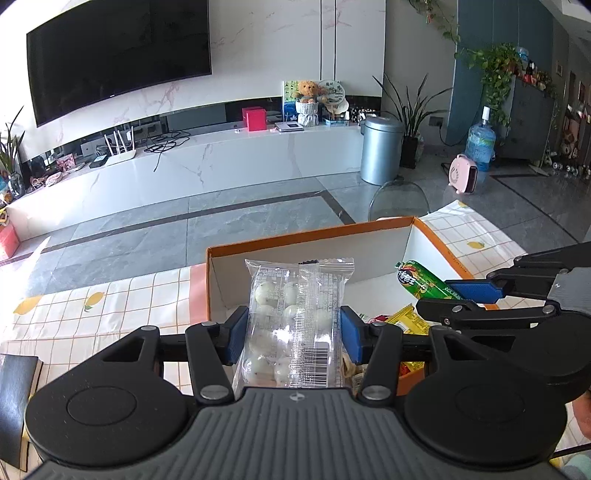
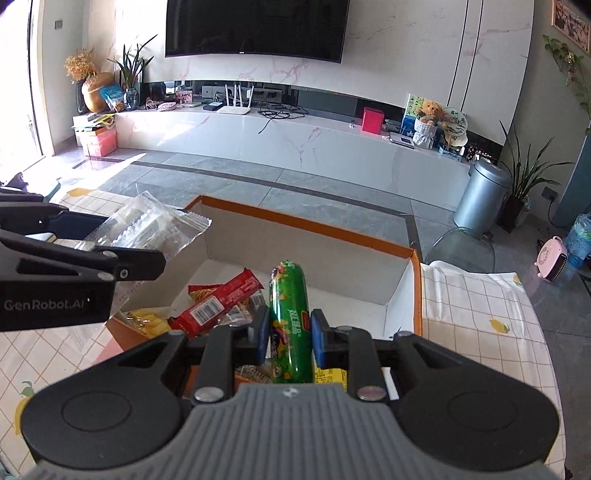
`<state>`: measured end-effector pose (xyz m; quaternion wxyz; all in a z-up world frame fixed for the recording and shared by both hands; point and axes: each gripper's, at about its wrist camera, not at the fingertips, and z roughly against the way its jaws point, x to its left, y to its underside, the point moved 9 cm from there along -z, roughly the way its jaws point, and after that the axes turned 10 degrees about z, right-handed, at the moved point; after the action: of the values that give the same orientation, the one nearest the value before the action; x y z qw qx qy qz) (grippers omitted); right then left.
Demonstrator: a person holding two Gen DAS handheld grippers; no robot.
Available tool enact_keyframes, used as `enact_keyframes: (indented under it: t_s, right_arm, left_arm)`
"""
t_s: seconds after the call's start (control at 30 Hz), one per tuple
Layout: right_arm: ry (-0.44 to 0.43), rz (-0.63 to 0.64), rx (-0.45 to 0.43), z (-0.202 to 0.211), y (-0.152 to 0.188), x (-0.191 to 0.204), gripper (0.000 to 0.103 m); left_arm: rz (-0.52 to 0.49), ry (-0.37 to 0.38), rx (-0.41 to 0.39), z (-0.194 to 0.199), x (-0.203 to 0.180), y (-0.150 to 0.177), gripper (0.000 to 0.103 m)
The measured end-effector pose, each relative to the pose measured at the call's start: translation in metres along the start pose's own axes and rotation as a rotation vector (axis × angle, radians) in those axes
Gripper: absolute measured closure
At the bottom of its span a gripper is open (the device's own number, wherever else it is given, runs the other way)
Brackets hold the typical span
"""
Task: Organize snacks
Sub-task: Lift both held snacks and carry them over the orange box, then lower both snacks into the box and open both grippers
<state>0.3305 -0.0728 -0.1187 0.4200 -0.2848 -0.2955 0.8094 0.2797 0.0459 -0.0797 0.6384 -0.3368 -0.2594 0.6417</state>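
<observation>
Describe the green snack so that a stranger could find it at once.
Find the orange-rimmed box on the checked cloth. Above it, the right gripper clamps a green sausage. It is the only green, tube-shaped snack; the red pack nearby is flat.

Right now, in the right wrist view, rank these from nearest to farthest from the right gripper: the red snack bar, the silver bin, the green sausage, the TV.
1. green sausage: clamped in the right gripper.
2. red snack bar: just left, in the orange box.
3. silver bin: on the floor, far right.
4. TV: on the back wall, top.
</observation>
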Motion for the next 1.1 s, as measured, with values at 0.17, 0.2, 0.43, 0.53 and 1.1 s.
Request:
enact_keyframes:
  t_s: [0.17,0.2,0.43,0.53,1.1]
  right_arm:
    - [0.022,0.040,0.077,-0.041,0.000,-0.008,0.083]
    - [0.025,0.045,0.092,-0.049,0.001,-0.010,0.083]
    - [0.029,0.065,0.189,-0.094,0.009,-0.017,0.083]
    - [0.028,0.087,0.224,-0.110,0.013,-0.018,0.083]
    - [0.025,0.195,0.308,-0.141,0.024,-0.009,0.083]
  left_arm:
    - [-0.049,-0.033,0.045,-0.030,0.000,0.002,0.044]
    - [-0.060,-0.041,0.052,-0.035,-0.001,0.003,0.044]
    - [-0.128,-0.091,0.099,-0.065,-0.002,0.009,0.044]
    - [-0.143,-0.104,0.127,-0.076,-0.001,0.014,0.044]
    - [-0.171,-0.126,0.189,-0.096,0.006,0.022,0.036]
